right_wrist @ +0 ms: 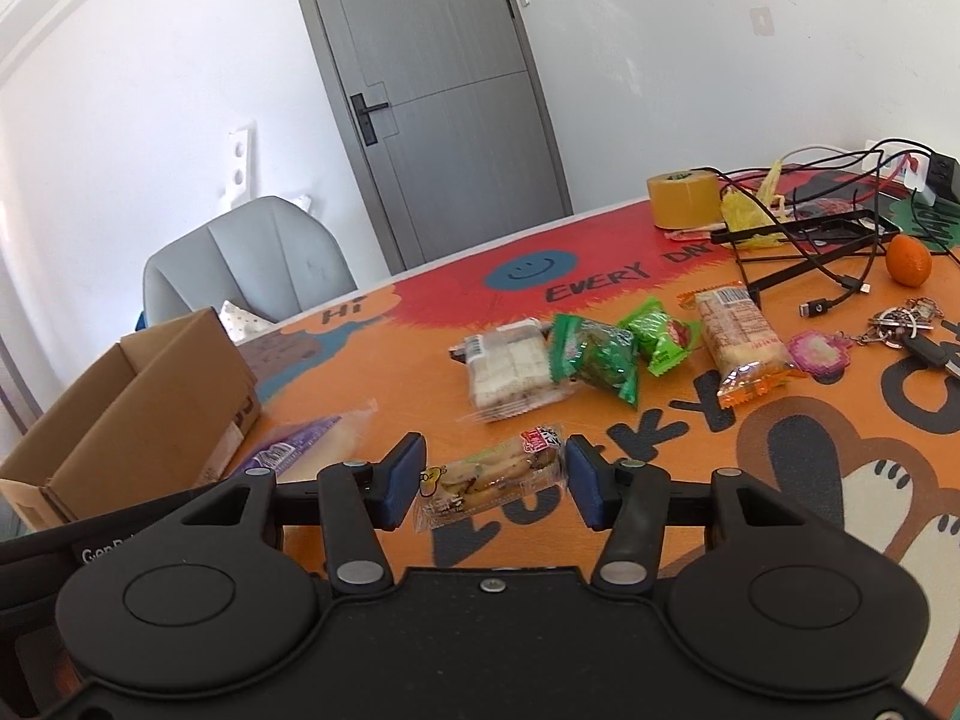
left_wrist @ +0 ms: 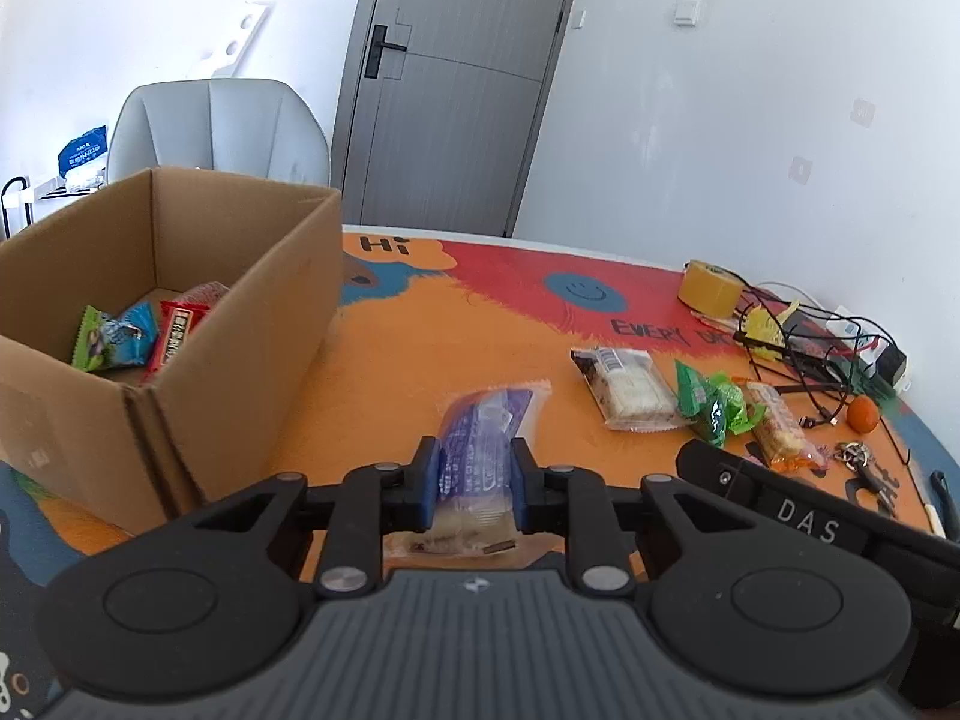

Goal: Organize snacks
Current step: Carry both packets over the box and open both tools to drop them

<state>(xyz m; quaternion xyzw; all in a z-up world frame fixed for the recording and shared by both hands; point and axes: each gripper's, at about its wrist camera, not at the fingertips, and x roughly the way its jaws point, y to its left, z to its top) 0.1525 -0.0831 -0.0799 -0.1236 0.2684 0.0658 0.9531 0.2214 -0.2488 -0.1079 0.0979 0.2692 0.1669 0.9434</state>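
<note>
Two grippers: my left gripper (left_wrist: pixel 474 483) clamps a purple packet (left_wrist: pixel 480 450) above the worktop (left_wrist: pixel 420 354), beside the box (left_wrist: pixel 180 312). My right gripper (right_wrist: pixel 493 480) is spread around a biscuit pack (right_wrist: pixel 492 474), fingers apart from it.

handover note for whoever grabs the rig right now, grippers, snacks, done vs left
Left gripper: shut on the purple-wrapped snack, beside the cardboard box.
Right gripper: open, straddling the cookie packet on the mat, not gripping.
Done: three snacks lie in the box.
Left: box both of these, then the white bar, two green packets and orange-ended bar.
</note>
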